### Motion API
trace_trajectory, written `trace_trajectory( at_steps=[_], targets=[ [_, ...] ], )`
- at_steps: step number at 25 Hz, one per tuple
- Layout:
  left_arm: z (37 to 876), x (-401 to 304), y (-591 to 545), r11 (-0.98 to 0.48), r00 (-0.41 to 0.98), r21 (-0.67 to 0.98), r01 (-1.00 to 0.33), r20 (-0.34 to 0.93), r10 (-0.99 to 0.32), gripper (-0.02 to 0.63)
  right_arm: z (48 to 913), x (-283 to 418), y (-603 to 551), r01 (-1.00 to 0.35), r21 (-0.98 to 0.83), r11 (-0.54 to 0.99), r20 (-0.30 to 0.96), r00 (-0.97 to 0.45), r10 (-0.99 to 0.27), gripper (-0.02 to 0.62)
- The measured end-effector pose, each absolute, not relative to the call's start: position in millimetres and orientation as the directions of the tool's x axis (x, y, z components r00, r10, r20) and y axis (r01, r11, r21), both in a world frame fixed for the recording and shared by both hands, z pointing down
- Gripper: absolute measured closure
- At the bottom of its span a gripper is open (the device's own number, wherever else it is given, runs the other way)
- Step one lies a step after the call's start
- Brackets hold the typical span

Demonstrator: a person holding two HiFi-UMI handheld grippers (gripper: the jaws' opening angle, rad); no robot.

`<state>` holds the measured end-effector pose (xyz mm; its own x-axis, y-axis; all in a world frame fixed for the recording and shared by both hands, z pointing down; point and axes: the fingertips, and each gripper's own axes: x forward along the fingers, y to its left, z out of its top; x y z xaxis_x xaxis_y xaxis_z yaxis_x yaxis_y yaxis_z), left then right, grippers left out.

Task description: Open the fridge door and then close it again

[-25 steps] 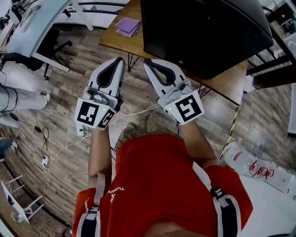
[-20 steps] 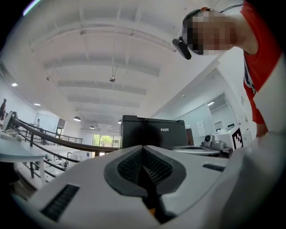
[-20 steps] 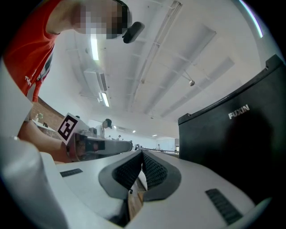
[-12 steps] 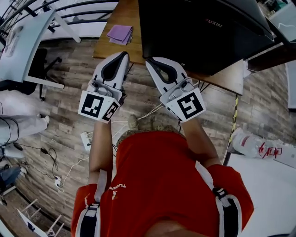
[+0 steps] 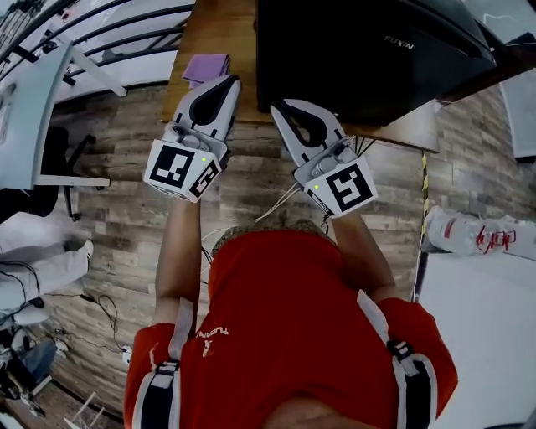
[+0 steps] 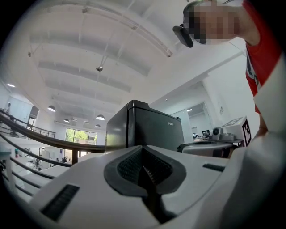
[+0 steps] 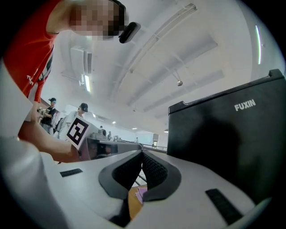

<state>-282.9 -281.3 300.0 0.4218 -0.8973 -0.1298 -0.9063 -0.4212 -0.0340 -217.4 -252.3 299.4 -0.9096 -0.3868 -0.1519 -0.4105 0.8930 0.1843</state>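
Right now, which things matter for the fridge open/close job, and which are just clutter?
Job:
- black fridge
- left gripper, fingers shut, empty
- right gripper, fingers shut, empty

Lying about:
- purple cloth on the table
- white bag
- office chair

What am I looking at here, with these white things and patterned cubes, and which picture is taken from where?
There is no robot here. A person in a red shirt holds a two-jaw tool in each hand. The white pieces are the left gripper and the right gripper. The cubes with square markers are part of them. The head view comes from a camera on the person's head, looking steeply down. The left and right gripper views come from a camera riding on each gripper, looking along its jaws. Ahead, a black fridge stands on a wooden table, with a purple cloth lying beside it. Both grippers are shut and hold nothing. The fridge door looks closed.
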Motion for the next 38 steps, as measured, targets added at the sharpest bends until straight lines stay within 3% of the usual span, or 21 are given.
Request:
trace_trajectory(
  at_steps=[14, 19, 22, 32, 38],
  targets=[
    [313.6, -283.8, -333.1, -0.571, 0.568, 0.008, -0.821, -0.104, -0.817, 0.588, 303.7, -219.1, -273.8, -0.538, 0.190, 0.821, -0.122, -0.843, -0.524, 0.569],
    [318.7, -279.3, -348.2, -0.631, 0.627, 0.021, -0.776, -0.087, -0.774, 0.505, 311.7, -219.3, -278.8, -0.563, 0.173, 0.808, -0.064, -0.825, -0.562, 0.569],
    [323.0, -275.7, -357.3, -0.662, 0.660, 0.023, -0.749, -0.071, -0.748, 0.465, 306.0, -221.3, -281.1, -0.572, 0.194, 0.797, -0.102, -0.820, -0.563, 0.569],
    [323.8, -257.7, -364.4, -0.737, 0.736, 0.008, -0.676, -0.059, -0.675, 0.428, 318.5, -208.8, -280.2, -0.611, 0.175, 0.772, -0.031, -0.788, -0.615, 0.569],
    [325.0, -261.3, -378.5, -0.750, 0.748, 0.005, -0.661, -0.067, -0.660, 0.428, 313.7, -214.2, -292.6, -0.625, 0.194, 0.756, -0.073, -0.778, -0.624, 0.569]
  ],
)
